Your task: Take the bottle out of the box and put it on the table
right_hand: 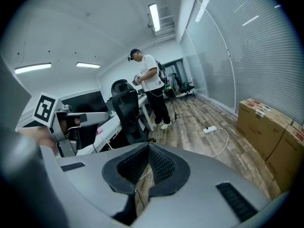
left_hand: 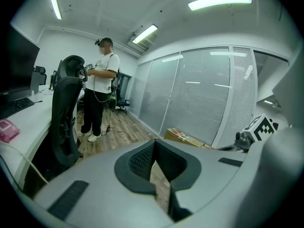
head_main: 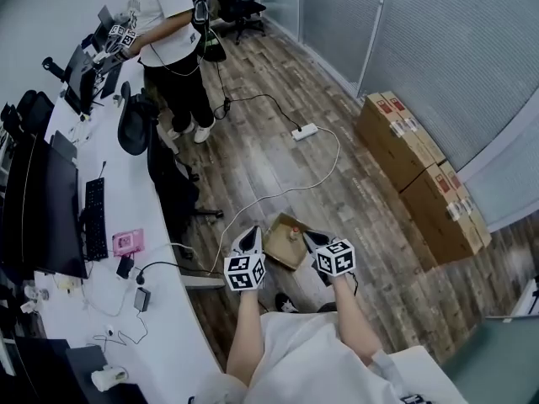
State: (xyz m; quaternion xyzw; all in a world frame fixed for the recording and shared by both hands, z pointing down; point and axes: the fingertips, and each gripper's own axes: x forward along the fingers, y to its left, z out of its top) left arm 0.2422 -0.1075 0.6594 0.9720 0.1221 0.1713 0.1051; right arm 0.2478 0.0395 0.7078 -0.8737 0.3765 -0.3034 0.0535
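There are 2 hand-held grippers in play, and both are empty. The left hand-held gripper (head_main: 249,238) has its jaws brought together at the tips with nothing between them, and the right hand-held gripper (head_main: 313,241) is closed the same way. Each carries 1 marker cube. They hang side by side above the wooden floor (head_main: 253,99), with 1 open cardboard box (head_main: 278,247) lying on the floor between them. Inside the box sits 1 small pale thing, the bottle (head_main: 294,233) as far as I can tell, though it is too small to make out its shape. The long white table (head_main: 173,335) runs along the left, well apart from the box, and bears 1 keyboard (head_main: 94,217), 1 big dark monitor (head_main: 50,209) and 1 pink box (head_main: 127,242). 1 other person (head_main: 173,32) stands at its far end, cut off at the top edge of the head view. 1 white power strip (head_main: 305,131) lies on the floor with 1 white cable (head_main: 333,162) looping toward the box. Brown cartons (head_main: 396,137) line the right wall, at least 2, but the exact count is hard to tell.
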